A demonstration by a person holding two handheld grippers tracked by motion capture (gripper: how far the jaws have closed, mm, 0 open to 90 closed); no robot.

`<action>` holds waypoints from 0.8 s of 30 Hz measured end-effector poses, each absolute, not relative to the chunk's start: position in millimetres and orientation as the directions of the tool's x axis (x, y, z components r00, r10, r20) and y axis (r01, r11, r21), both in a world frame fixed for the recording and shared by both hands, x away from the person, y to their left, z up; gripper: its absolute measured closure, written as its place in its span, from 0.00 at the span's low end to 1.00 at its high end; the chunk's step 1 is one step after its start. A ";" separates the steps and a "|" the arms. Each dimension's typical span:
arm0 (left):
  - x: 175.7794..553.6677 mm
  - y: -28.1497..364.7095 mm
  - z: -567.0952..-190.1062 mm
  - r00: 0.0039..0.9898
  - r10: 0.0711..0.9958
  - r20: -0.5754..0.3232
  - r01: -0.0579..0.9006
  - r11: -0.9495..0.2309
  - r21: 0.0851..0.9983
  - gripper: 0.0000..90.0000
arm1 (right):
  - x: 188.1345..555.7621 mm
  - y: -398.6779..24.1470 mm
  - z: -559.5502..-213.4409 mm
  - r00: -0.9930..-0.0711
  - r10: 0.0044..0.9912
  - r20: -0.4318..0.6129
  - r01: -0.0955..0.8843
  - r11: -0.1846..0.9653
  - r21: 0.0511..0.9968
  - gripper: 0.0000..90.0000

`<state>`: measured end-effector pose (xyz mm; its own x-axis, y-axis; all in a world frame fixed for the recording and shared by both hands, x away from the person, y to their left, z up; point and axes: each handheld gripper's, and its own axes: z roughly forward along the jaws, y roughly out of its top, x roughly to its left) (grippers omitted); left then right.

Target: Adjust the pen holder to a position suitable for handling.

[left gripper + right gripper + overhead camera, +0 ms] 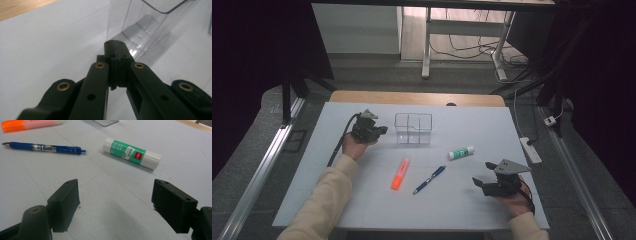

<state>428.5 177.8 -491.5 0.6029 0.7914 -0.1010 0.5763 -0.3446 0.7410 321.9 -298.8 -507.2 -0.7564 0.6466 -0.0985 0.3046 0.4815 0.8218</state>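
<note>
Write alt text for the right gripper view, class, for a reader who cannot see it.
The right gripper has its two black jaws wide open over a white table, holding nothing. Beyond them lie a green-and-white glue stick, a blue pen and an orange highlighter.

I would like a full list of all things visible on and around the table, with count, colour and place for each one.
clear organizer box: 1, transparent, with compartments, far middle of the table, empty
glue stick: 1, white with green label, lying right of centre
pen: 1, blue, lying near the centre, right of the highlighter
highlighter: 1, orange, lying near the centre
table: 1, white top with a wooden far edge
power strip: 1, white, on the floor right of the table
left gripper: 1, black, shut on nothing, beside the box
right gripper: 1, black, open, pointing toward the glue stick
forearms: 2, cream sleeves, entering from the near edge
</note>
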 end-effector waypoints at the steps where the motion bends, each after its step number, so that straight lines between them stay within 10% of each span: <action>1: 426.8 177.8 -490.6 0.605 0.790 -0.100 0.572 -0.343 0.745 0.98 | 322.0 -298.7 -507.1 -0.756 0.647 -0.101 0.305 0.484 0.820 0.25; 24: 375.1 174.4 -477.1 0.663 0.747 -0.052 0.530 -0.419 0.738 0.51 | 323.3 -298.9 -506.4 -0.760 0.641 -0.102 0.299 0.486 0.821 0.25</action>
<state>375.1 174.4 -477.1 0.6626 0.7472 -0.0516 0.5297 -0.4189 0.7375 323.3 -298.9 -506.4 -0.7604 0.6414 -0.1021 0.2994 0.4857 0.8212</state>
